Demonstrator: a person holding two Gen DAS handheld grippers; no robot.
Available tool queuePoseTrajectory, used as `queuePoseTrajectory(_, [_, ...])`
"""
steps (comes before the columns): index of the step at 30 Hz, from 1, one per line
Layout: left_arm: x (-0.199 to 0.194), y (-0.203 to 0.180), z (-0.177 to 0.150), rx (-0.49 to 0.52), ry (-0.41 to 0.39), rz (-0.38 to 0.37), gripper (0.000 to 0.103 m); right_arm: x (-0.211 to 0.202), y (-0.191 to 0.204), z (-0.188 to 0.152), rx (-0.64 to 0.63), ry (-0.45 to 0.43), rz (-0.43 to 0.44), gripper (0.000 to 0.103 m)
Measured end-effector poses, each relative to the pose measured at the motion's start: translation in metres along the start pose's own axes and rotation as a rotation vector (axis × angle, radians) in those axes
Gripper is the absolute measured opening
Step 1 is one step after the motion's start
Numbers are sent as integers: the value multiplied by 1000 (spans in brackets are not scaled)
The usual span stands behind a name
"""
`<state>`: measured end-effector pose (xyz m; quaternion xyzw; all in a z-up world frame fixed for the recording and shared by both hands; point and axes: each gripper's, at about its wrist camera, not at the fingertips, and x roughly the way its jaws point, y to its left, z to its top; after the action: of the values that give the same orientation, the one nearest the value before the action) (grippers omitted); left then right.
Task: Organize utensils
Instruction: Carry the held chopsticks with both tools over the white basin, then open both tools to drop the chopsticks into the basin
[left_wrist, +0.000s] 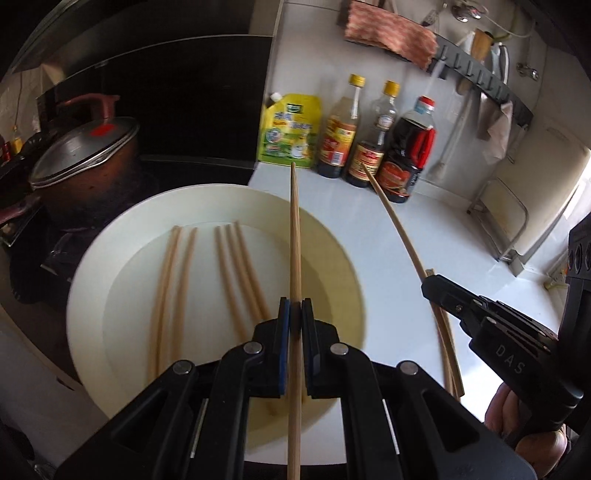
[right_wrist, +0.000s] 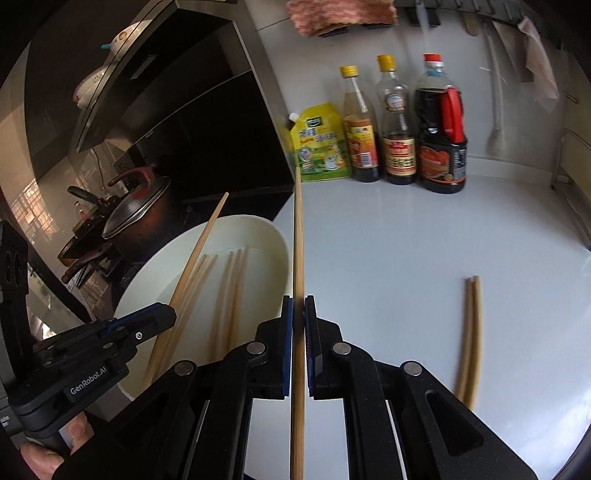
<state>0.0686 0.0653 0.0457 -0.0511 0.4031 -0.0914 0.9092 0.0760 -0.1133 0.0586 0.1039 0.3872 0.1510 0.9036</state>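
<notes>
5 chopsticks (left_wrist: 225, 273) lie in the plate (left_wrist: 110, 258), left of 2 chopsticks (right_wrist: 469, 339) on the counter (right_wrist: 388, 258).

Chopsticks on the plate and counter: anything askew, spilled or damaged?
Nothing spilled or broken. Five chopsticks lie loose on the white plate, unevenly spaced; a pair sits on the counter. Each gripper, left and right, clamps one chopstick.

At twelve o'clock on the white counter (right_wrist: 388, 258) stand a yellow pouch (right_wrist: 320, 146) and three sauce bottles (right_wrist: 399, 122) — touching in a row. A striped cloth (right_wrist: 341, 13) hangs above. At nine o'clock — a lidded pot (left_wrist: 83, 155).
</notes>
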Motion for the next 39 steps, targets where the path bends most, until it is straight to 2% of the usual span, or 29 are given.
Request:
queuePoseTrajectory(4, [10,39,3,-53,19,40,7,36,34,7,-40,64,28,6])
queuePoseTrajectory(9, [27,65,4,-79,43,53,7,76,67,7,-87,139,41,6])
queuePoseTrajectory(16, [46,87,-5,-128,83,55,7,108,79,1,-80,218,33,6])
queuePoseTrajectory(18, [48,92,-7,-141,92,52,7,107,79,-2,-79,211,24,7])
queuePoseTrajectory(19, [47,93,-8,-147,90,52,8,106,79,-3,-77,206,23,10])
queuePoseTrajectory(20, [46,94,-8,-151,83,52,16,105,78,-3,-74,201,22,13])
queuePoseTrajectory(21, [45,94,-9,-153,78,54,22,103,78,-4,-73,193,23,14])
queuePoseTrajectory(23, [41,95,-10,-155,63,60,38,100,78,-5,-76,186,18,15])
queuePoseTrajectory(29, [31,96,-14,-161,50,68,41,87,79,-7,-86,162,7,24])
queuePoseTrajectory(39, [12,89,-23,-139,30,71,46,60,82,-17,-118,110,-34,26])
